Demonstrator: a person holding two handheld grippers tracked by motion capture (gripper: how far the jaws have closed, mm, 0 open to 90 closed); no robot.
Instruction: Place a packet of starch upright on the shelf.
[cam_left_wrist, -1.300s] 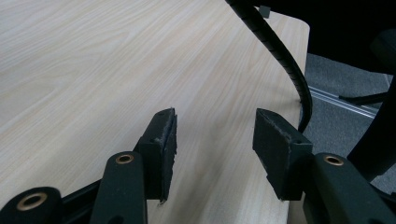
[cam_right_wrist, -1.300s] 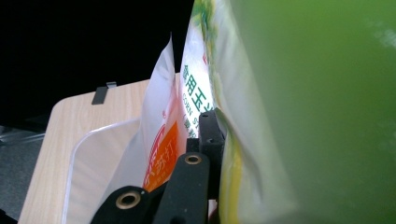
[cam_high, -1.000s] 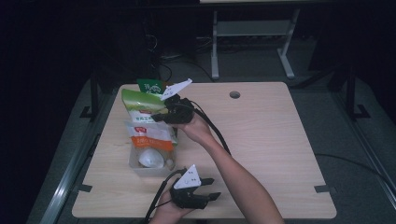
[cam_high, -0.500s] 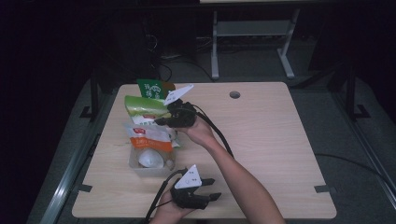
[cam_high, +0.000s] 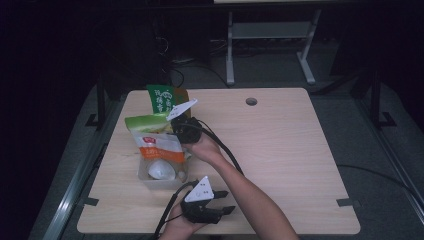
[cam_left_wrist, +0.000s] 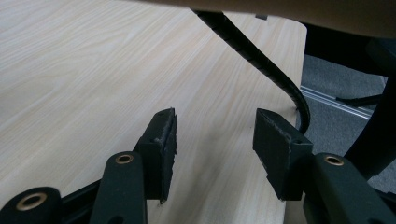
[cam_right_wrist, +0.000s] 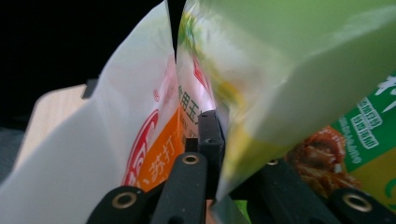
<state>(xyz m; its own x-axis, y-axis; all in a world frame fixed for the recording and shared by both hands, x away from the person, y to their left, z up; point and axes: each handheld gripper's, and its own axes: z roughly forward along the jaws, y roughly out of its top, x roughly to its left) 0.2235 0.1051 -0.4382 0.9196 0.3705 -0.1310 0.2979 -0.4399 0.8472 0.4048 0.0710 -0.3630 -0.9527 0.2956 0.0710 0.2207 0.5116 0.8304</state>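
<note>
A light-green snack bag (cam_high: 149, 122) hangs upright over the left of the table, and my right gripper (cam_high: 174, 128) is shut on its edge. In the right gripper view the bag (cam_right_wrist: 289, 70) runs between the jaws of that gripper (cam_right_wrist: 224, 140), which have just eased open slightly while still pinching it. An orange-and-white bag (cam_high: 161, 148) (cam_right_wrist: 140, 140) stands just below and beside it in a clear bin (cam_high: 146, 181). My left gripper (cam_high: 226, 202) (cam_left_wrist: 215, 135) lies near the table's front edge, open, with bare wood between its fingers.
A dark-green package (cam_high: 161, 98) (cam_right_wrist: 369, 130) stands behind the bags. A white round object (cam_high: 161, 170) lies in the bin. The wooden table (cam_high: 290, 150) has a cable hole (cam_high: 251, 101) at the back. The right gripper's cable (cam_left_wrist: 261, 60) crosses above the left gripper.
The right gripper has sunk with the light-green bag, bringing it down closer to the orange-and-white bag and the bin. The left gripper has stayed where it was.
</note>
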